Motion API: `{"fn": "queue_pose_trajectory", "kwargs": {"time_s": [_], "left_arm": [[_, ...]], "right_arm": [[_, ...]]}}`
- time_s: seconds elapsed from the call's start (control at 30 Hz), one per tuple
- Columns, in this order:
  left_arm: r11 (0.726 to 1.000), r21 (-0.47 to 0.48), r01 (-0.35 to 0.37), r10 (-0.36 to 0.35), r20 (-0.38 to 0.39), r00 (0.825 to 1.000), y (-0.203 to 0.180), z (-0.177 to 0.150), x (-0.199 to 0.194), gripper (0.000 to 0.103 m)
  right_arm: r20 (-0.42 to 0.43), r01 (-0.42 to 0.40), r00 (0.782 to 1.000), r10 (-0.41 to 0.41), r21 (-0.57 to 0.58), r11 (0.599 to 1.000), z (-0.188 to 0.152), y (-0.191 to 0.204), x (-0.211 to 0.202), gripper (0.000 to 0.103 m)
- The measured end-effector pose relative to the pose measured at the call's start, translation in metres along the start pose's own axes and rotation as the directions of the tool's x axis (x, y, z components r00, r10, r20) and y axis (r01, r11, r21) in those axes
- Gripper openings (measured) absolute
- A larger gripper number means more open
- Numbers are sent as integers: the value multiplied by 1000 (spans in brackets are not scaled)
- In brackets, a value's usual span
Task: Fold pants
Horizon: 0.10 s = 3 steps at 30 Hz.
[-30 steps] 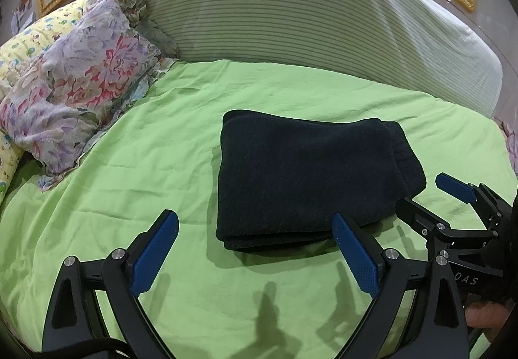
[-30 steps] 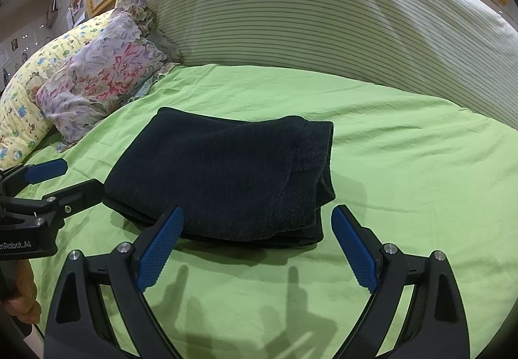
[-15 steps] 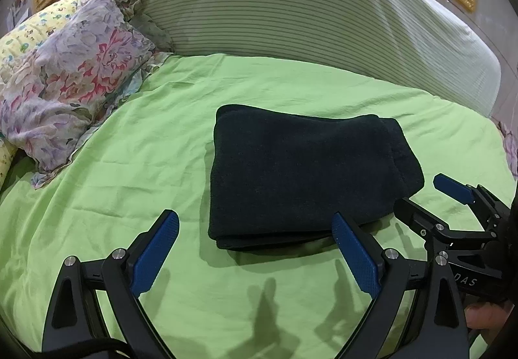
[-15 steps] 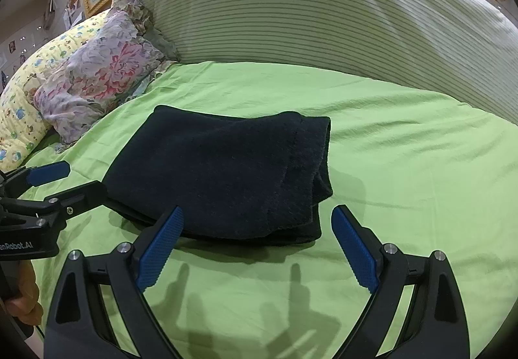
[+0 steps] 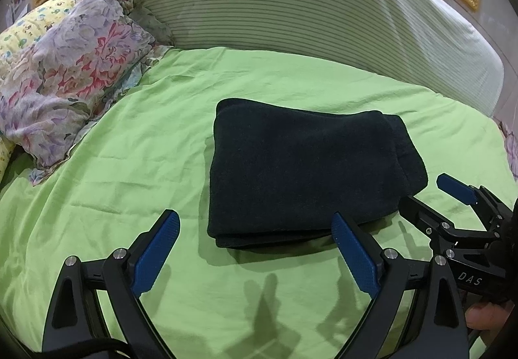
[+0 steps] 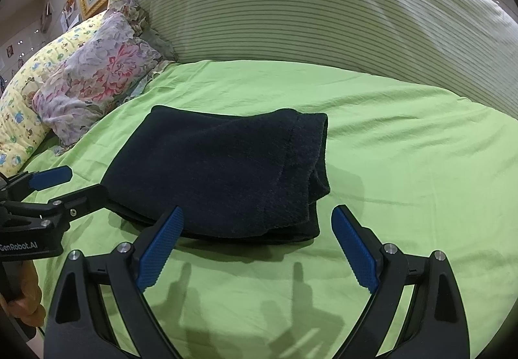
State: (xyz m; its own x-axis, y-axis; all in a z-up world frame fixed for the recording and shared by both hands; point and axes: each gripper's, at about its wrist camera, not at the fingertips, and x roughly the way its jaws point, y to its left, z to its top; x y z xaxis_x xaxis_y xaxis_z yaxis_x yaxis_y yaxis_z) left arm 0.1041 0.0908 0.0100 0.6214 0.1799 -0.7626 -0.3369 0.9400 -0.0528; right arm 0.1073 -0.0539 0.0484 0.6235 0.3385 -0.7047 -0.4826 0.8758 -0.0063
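Left wrist view: the dark pants (image 5: pixel 307 177) lie folded into a compact stack on the green bedsheet (image 5: pixel 129 184), near a floral pillow (image 5: pixel 64 74) and a striped bolster (image 5: pixel 307 2). The left gripper (image 5: pixel 255 248) hangs above the sheet, jaws spread wide and empty. The right gripper (image 6: pixel 257 245) is likewise wide apart, holding nothing, just short of the stack's near edge.

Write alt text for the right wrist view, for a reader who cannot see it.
Dark navy fleece pants lie folded into a thick rectangle on a lime green bedsheet. The right gripper hangs open just short of their near edge, and the left gripper is open at the far left. Behind are a floral pillow and a striped white bolster.
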Motion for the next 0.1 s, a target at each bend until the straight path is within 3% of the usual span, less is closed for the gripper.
{"fn": "queue_pose_trajectory", "kwargs": {"time_s": [0.1], "left_arm": [[1000, 1, -5, 5, -10, 1000, -2, 1, 1, 96]], "right_arm": [[6, -2, 1000, 2, 8, 1000, 0, 0, -1, 93]]}}
